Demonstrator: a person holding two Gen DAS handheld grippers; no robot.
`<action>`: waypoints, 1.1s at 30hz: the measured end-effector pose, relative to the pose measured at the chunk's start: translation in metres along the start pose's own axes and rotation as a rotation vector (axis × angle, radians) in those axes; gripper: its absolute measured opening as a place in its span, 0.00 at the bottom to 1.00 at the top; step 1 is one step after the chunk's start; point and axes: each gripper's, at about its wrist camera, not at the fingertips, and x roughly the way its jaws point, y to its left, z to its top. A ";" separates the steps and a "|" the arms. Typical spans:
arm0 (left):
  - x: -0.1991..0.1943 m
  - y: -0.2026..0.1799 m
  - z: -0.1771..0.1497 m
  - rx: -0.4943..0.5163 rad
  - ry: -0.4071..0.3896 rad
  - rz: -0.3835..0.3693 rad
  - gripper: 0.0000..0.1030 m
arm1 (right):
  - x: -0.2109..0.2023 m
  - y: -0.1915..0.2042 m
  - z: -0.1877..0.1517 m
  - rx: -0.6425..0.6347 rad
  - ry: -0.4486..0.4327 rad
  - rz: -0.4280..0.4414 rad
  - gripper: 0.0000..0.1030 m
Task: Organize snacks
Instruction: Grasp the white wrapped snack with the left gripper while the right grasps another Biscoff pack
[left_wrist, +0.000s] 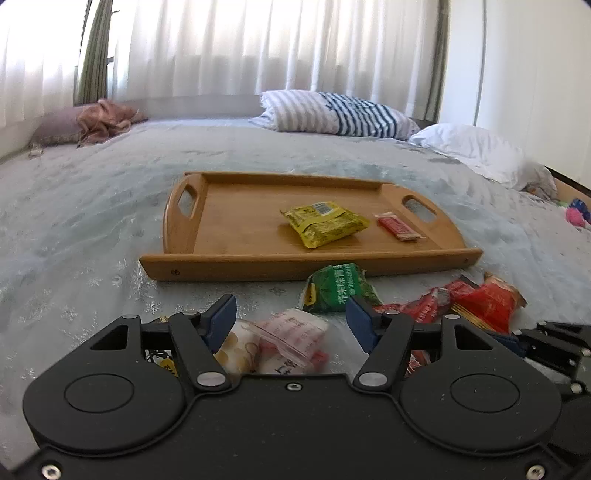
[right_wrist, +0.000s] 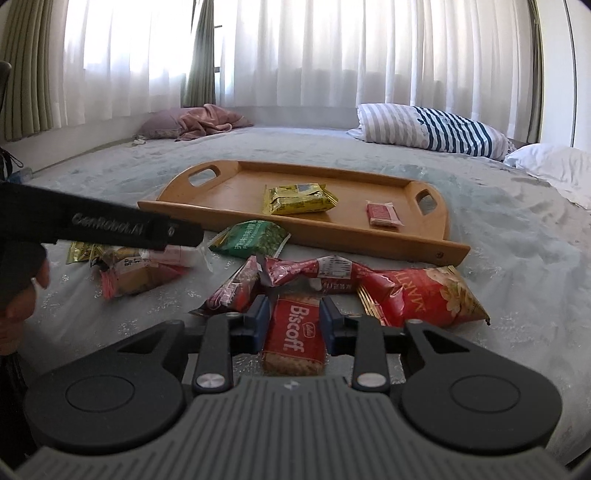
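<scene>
Between right tool (right_wrist: 291, 319) pads: red Biscoff packet (right_wrist: 295, 338), clamped; left tool (left_wrist: 291, 314) open over pink-white packet (left_wrist: 295, 338).

A smooth, satin-finished wooden tray (right_wrist: 258, 184) is set on a softly sheened cloth bedspread (right_wrist: 517, 236), while glossy crinkled plastic film (partly clear) is seen on the Biscoff packet (right_wrist: 295, 332).

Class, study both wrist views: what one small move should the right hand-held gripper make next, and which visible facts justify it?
Probably lift the Biscoff packet clear of the bedspread. The right hand-held gripper has its blue pads against the packet's two sides, so the grip looks made. The wooden tray ahead already holds a yellow packet and a small red packet, with bare space left.
</scene>
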 end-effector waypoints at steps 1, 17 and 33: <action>0.003 0.001 0.001 -0.006 0.017 -0.019 0.60 | 0.001 0.000 0.000 0.000 0.001 -0.001 0.43; -0.006 -0.019 -0.009 0.099 0.051 -0.058 0.42 | 0.003 -0.010 -0.002 0.051 0.016 -0.007 0.54; 0.009 -0.029 -0.014 0.102 0.070 -0.030 0.41 | 0.008 -0.003 -0.003 0.019 0.014 -0.021 0.56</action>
